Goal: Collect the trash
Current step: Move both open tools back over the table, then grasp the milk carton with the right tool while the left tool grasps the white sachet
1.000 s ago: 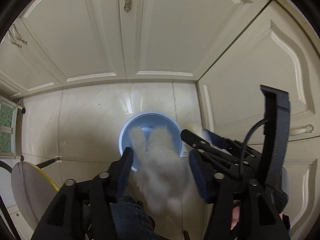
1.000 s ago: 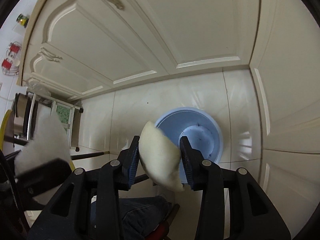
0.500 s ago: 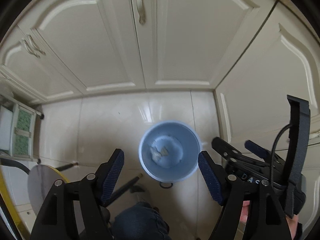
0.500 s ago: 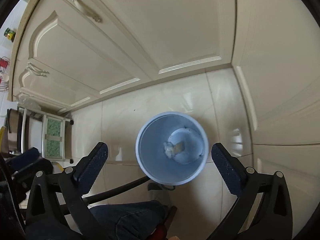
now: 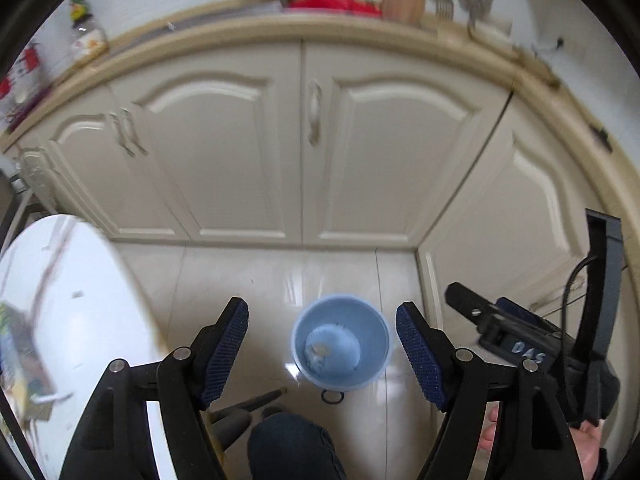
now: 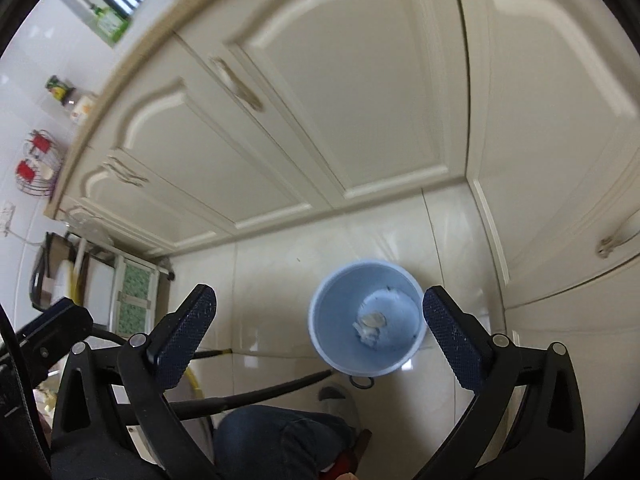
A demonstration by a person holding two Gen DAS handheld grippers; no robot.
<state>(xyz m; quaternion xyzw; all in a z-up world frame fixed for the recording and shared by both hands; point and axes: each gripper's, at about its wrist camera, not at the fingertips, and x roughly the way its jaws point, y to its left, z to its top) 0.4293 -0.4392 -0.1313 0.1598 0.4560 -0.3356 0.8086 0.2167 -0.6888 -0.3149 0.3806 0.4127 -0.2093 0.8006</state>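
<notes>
While both tools hang over the floor, this is how it looks:

Change since a second ago: the white wad that sat between the left pads and the cream-coloured piece the right one pinched are both gone from the jaws; pale scraps (image 6: 370, 326) now lie at the bottom of the blue bin (image 5: 376, 344).
View change: both cameras sit higher than before, so the bin looks smaller and the worktop edge (image 5: 280, 24) above the cabinets has come into sight.
Left hand-held gripper (image 5: 322, 354): spread wide, nothing between the pads, holding nothing.
Right hand-held gripper (image 6: 320, 330): spread even wider, also holding nothing; in the left view it shows at the right edge with a bit of the person's hand (image 5: 588, 444) under it.
Bin spot: standing upright on the glossy floor tiles (image 6: 272, 264), near the inside corner where two runs of cream cabinet doors (image 5: 240, 152) meet.
Tight sides: cabinets behind and to the right of the bin, a white round tabletop (image 5: 76, 312) at the left, the person's knee (image 6: 280, 436) just below the bin.
Open room: bare tiles left of the bin, and clear air above its mouth.
</notes>
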